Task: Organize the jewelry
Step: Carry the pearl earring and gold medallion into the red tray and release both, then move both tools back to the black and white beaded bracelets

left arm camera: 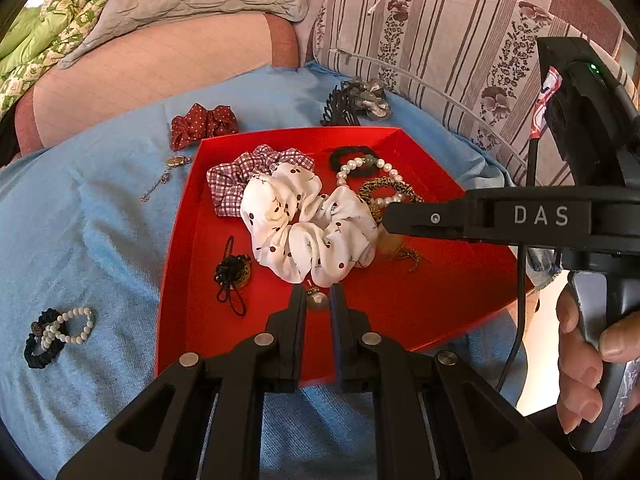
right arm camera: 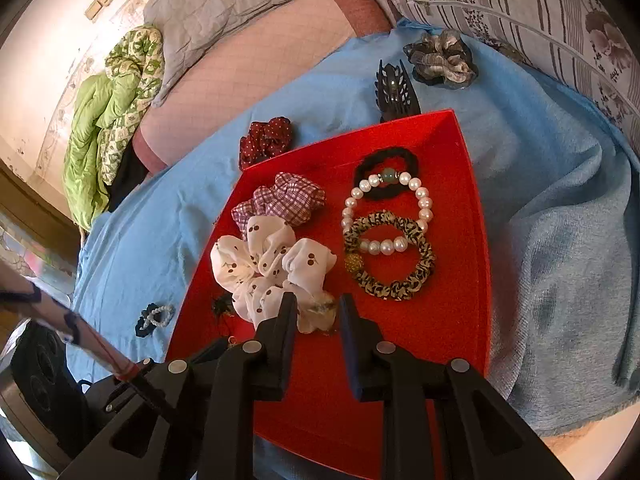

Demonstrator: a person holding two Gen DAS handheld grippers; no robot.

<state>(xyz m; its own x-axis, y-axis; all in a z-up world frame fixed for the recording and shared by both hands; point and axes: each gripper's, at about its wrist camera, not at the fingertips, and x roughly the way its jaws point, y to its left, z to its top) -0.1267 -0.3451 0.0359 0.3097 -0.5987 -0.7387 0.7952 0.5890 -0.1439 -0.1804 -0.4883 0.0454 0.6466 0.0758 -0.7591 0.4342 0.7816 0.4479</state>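
Note:
A red tray (left arm camera: 420, 300) (right arm camera: 460, 320) lies on a blue cloth. In it are a white cherry-print scrunchie (left arm camera: 308, 224) (right arm camera: 264, 276), a checked scrunchie (left arm camera: 236, 180) (right arm camera: 284, 200), a pearl bracelet (right arm camera: 422, 204), a black hair tie (right arm camera: 386, 160), a leopard-print band (right arm camera: 416, 276) and a black beaded piece (left arm camera: 233, 272). My left gripper (left arm camera: 318, 300) is shut on a small silver pendant (left arm camera: 317, 299) just above the tray's near part. My right gripper (right arm camera: 318, 306) is open over the tray, its fingers beside the white scrunchie and a fuzzy tan piece (right arm camera: 324, 308).
On the cloth (left arm camera: 100, 240) outside the tray lie a red polka-dot scrunchie (left arm camera: 202, 124), a small chain with charm (left arm camera: 166, 174), a white bead bracelet with a dark tie (left arm camera: 60, 332), a black claw clip (right arm camera: 396, 92) and a grey scrunchie (right arm camera: 442, 62). Pillows lie behind.

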